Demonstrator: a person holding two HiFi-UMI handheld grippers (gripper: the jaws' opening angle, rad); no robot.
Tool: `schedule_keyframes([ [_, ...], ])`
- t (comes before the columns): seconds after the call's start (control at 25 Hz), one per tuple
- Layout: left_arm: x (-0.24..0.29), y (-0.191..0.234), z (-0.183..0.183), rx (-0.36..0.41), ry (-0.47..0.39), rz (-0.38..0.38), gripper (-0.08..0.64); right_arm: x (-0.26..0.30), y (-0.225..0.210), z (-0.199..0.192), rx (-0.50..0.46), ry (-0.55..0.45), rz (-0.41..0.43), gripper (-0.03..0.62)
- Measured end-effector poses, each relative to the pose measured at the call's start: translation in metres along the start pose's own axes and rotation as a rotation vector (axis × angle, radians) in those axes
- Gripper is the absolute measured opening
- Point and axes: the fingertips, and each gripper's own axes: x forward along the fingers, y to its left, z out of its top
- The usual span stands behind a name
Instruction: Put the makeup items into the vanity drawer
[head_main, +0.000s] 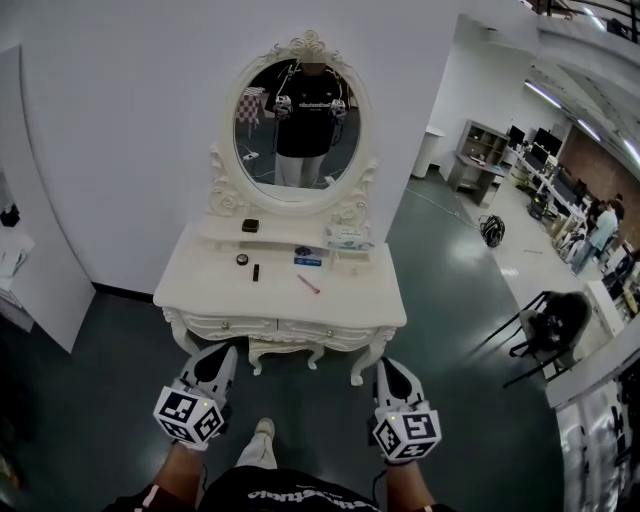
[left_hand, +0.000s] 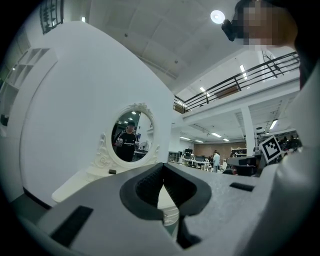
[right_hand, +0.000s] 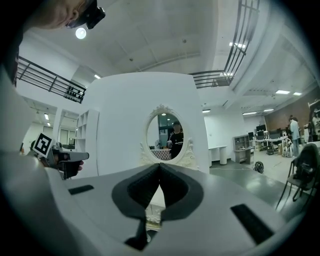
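While we stand back from the white vanity (head_main: 200, 288), both grippers point level at it, well short of its front edge. The left gripper (head_main: 224, 354) has its jaws clenched together on nothing, the dark pads meeting at the tips in the left gripper view, and the right gripper (head_main: 391, 368) shows the same closed, empty grip in its own view. Everything for the task lies on the vanity, well apart from either pair of jaws. A dark compact (head_main: 249, 225) sits on the raised shelf under the oval mirror (head_main: 300, 125), with what looks like a tissue pack (head_main: 348, 237) at the shelf's right end. On the tabletop below are a small round pot (head_main: 242, 259), a dark tube (head_main: 256, 271) just beside it, a blue box (head_main: 308, 258) near the middle and a pink stick (head_main: 308, 284) lying at a slant closer to us. The drawer (head_main: 225, 324) under the top is closed, its front flush with the carved apron. The mirror reflects a person in a dark shirt holding both grippers at chest height.
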Motion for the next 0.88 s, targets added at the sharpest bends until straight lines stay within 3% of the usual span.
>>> schedule_keyframes([
  [0.48, 0.080, 0.070, 0.015, -0.016, 0.015, -0.031, 0.005, 0.100, -0.002, 0.021, -0.002, 0.014, -0.021, 0.003],
  [0.88, 0.152, 0.126, 0.028, -0.007, 0.013, -0.099, 0.005, 0.184, 0.000, 0.035, -0.004, -0.008, -0.053, 0.003],
])
